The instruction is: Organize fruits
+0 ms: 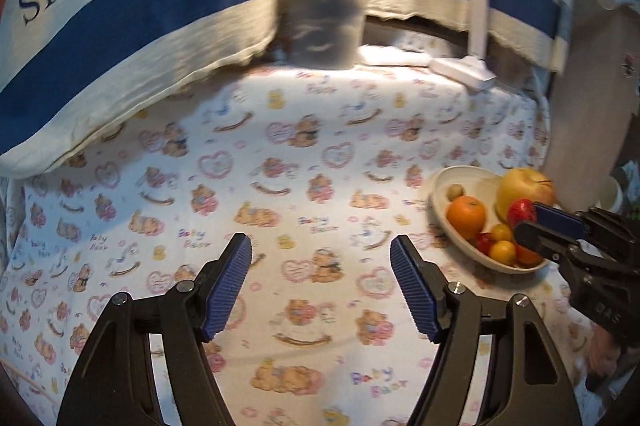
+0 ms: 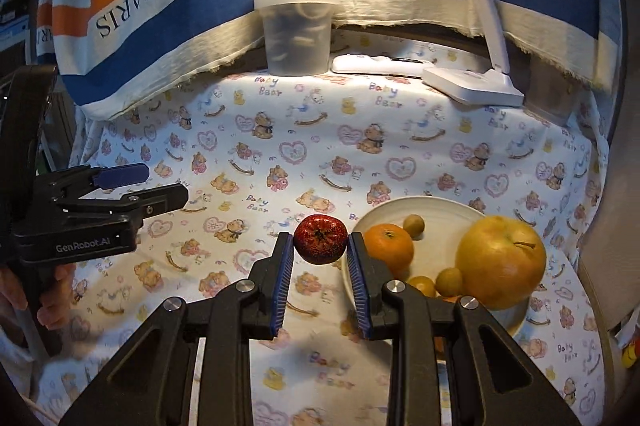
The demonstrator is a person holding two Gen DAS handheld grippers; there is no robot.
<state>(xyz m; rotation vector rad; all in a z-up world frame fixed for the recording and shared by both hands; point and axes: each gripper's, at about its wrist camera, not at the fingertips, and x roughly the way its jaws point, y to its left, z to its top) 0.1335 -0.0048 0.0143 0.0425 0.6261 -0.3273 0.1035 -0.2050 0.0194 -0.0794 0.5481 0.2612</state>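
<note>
My left gripper (image 1: 320, 280) stands with jaws apart, nothing between them, over the bear-print cloth (image 1: 256, 162). To its right, my right gripper (image 2: 320, 246) is clamped on a small red fruit (image 2: 320, 239), raised just left of the plate (image 2: 432, 204) holding an orange (image 2: 389, 249) and a yellow apple (image 2: 501, 262).
</note>
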